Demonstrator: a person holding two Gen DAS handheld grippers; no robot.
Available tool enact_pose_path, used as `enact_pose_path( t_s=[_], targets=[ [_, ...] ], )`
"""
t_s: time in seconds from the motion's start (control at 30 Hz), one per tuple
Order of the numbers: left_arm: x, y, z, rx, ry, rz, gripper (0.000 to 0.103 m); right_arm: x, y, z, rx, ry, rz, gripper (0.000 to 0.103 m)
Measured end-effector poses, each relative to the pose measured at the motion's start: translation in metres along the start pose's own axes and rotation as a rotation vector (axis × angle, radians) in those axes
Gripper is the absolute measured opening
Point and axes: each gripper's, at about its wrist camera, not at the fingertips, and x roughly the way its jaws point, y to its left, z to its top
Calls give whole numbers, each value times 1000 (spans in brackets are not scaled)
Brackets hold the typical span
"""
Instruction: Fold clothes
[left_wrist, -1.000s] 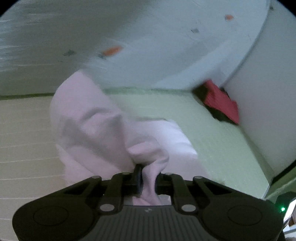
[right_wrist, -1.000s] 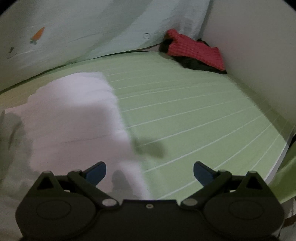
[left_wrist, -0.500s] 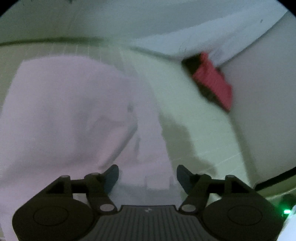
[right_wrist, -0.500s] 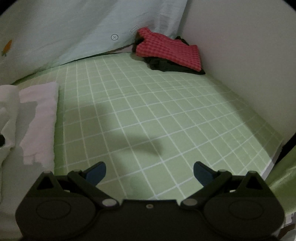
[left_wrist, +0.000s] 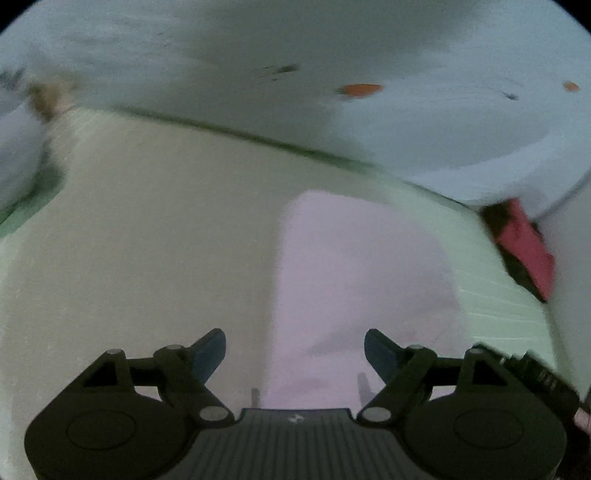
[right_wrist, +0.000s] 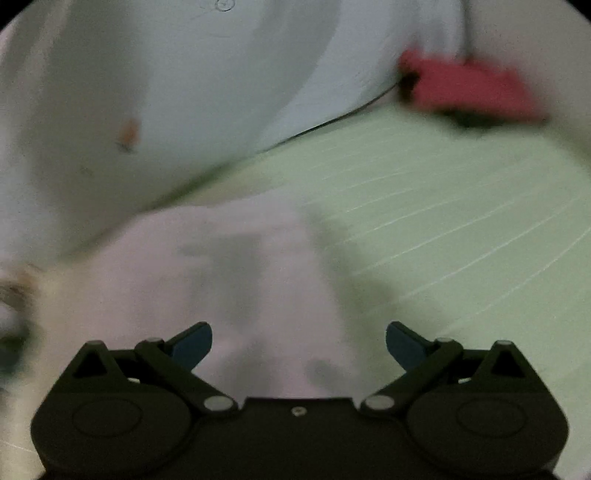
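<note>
Pink garment (left_wrist: 354, 266) flat on green sheet (right_wrist: 461, 229), long axis running away

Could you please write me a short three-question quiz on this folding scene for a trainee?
1. True or false: the left gripper is clamped on the pale pink garment.
2. What colour is the sheet that the garment lies on?
A. blue
B. light green with white lines
C. plain brown
3. Fill in: the red checked cloth lies in the far ____ by the wall.

Key
1. False: its jaws are opening, with nothing pinched between them; the garment lies on the sheet ahead. The right gripper is open too.
2. B
3. corner
</note>
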Motion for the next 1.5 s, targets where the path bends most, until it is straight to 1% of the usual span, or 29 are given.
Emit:
enact_pose_path(
  t_s=[0.03, 0.07, 0.17, 0.23, 0.27, 0.3, 0.33, 0.37, 0.4, 0.43, 0.5, 0.53, 0.57, 0.63, 0.67, 0.7, 0.73, 0.77, 0.8, 0.83, 0.87, 0.9, 0.97, 1.07, 1.23, 1.37, 1.43, 1.47, 1.5],
  targets=[
    [-3, 12, 0, -20, 2, 8, 83, 8, 3, -2, 60, 27, 58, 101],
    [-6, 21, 1, -34, -3, 14, 83, 18, 5, -6, 116, 61, 91, 100],
    [-15, 48, 6, -78, -19, 30, 83, 42, 10, -20, 224, 146, 94, 94],
    [-18, 60, 9, -98, -26, 33, 83, 50, 12, -29, 289, 158, 128, 81],
    [-20, 64, 10, -105, -27, 31, 83, 52, 13, -30, 300, 158, 150, 59],
    [-20, 67, 10, -110, -28, 27, 83, 53, 14, -30, 300, 159, 167, 42],
    [-18, 66, 10, -114, -25, 17, 83, 54, 15, -30, 301, 160, 185, 37],
    [-16, 66, 10, -118, -22, 7, 83, 53, 16, -29, 291, 156, 195, 26],
    [-18, 67, 9, -115, -18, -3, 83, 49, 13, -26, 302, 135, 229, 22],
    [-15, 61, 10, -106, -18, -11, 83, 44, 9, -24, 323, 107, 274, 21],
    [-11, 50, 10, -82, -17, -29, 83, 25, -1, -15, 370, 26, 370, 16],
    [-8, 42, 9, -67, -14, -40, 83, 14, -6, -11, 394, -17, 418, 15],
    [-5, 35, 9, -52, -11, -51, 83, 2, -12, -6, 406, -60, 444, 15],
    [3, 17, 5, -15, 4, -67, 83, -18, -27, 2, 412, -126, 415, 15],
    [7, 9, 2, 2, 13, -69, 83, -24, -36, 5, 391, -142, 355, 16],
    [12, 0, -1, 19, 25, -67, 83, -26, -42, 8, 320, -132, 244, 27],
    [16, -7, -5, 25, 36, -62, 83, -24, -47, 9, 246, -94, 132, 36],
    [20, -14, -9, 30, 46, -57, 84, -17, -53, 9, 196, -28, 32, 61],
    [24, -19, -12, 21, 53, -54, 84, -14, -58, 8, 175, 13, -7, 77],
    [28, -25, -15, 12, 60, -51, 86, -12, -63, 7, 164, 39, -22, 80],
    [32, -30, -18, 3, 67, -48, 88, -13, -68, 6, 164, 48, -9, 82],
    [36, -35, -21, -7, 74, -45, 88, -14, -71, 6, 168, 49, 17, 88],
    [42, -44, -27, -22, 86, -37, 89, -11, -73, 13, 143, 67, 8, 94],
    [47, -57, -35, -24, 86, -4, 89, -15, -76, 18, 57, 84, 14, 94],
    [55, -65, -43, -34, 114, 27, 89, -16, -59, 30, -123, 56, 22, 95],
    [54, -66, -43, -13, 123, 33, 89, -4, -38, 36, -209, 59, 3, 95],
    [51, -64, -41, -12, 118, 32, 89, 12, -28, 37, -234, 78, 4, 95],
    [50, -63, -40, -11, 116, 31, 89, 21, -23, 38, -246, 89, 5, 93],
    [49, -60, -38, -16, 115, 31, 89, 29, -17, 36, -259, 112, 17, 74]
  ],
)
